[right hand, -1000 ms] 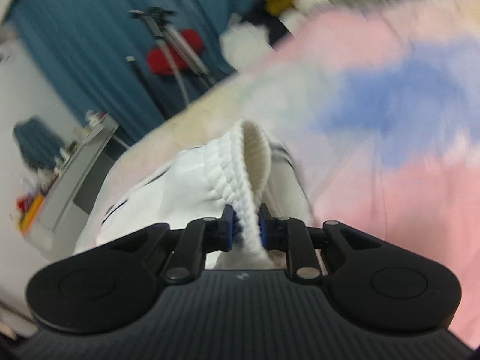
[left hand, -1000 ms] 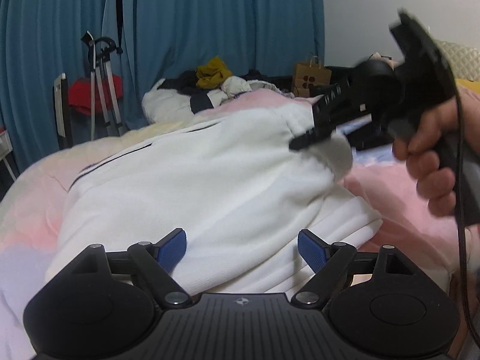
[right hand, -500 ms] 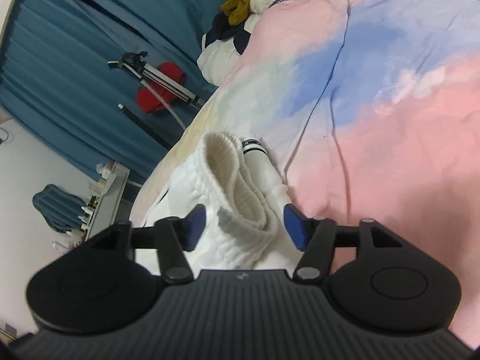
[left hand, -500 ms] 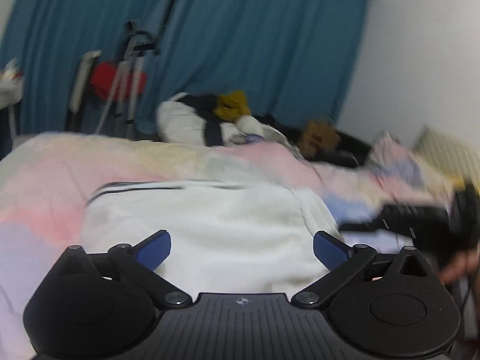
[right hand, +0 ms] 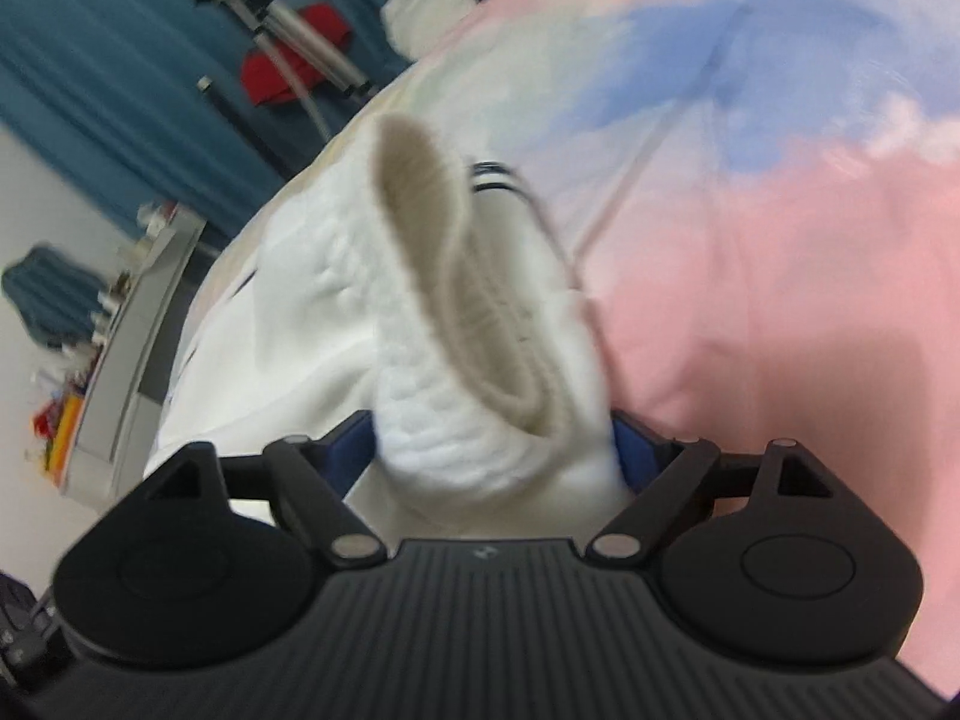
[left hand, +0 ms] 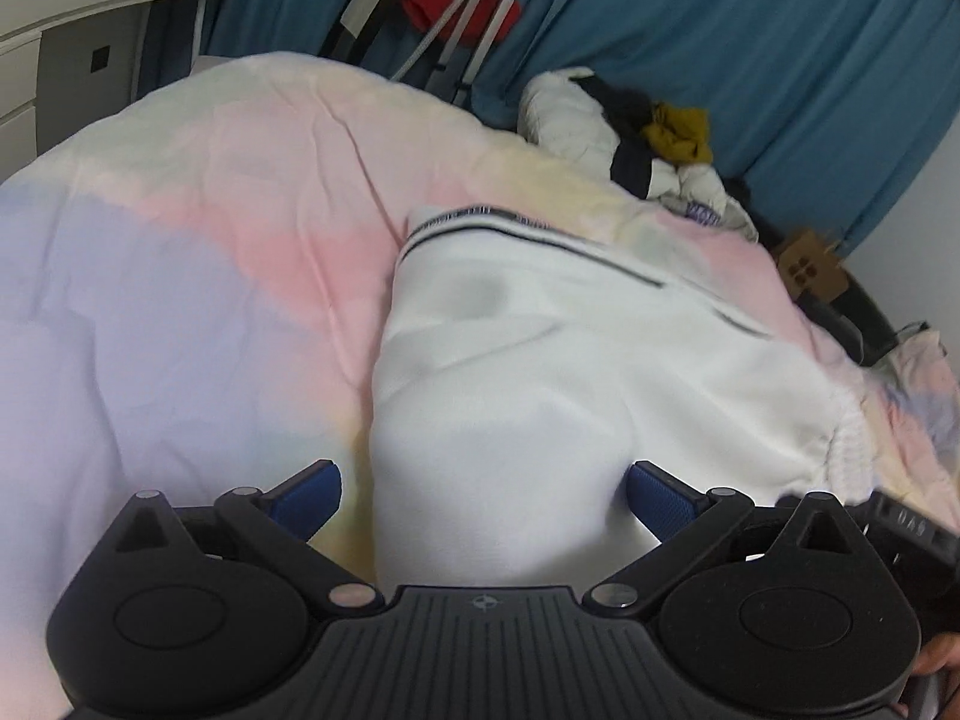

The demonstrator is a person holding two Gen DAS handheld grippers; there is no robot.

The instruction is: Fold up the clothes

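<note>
White garment point(left hand: 540, 360) on pastel duvet point(left hand: 180, 276), both hand-held grippers spread around it

White garment point(left hand: 540, 372) with thin dark stripes at its far edge, its ribbed band point(right hand: 456, 300) showing cream-beige inside. The bed cover point(left hand: 198, 252) under it runs pastel: pink, lilac, pale yellow, with a blue patch in the right view. Black gripper bodies, blue pads point(left hand: 306, 495). Teal-blue curtain point(left hand: 750, 30) behind, something red point(left hand: 444, 0) against it, and a mustard-yellow cloth point(left hand: 681, 132) on the white-and-dark pile.
</note>
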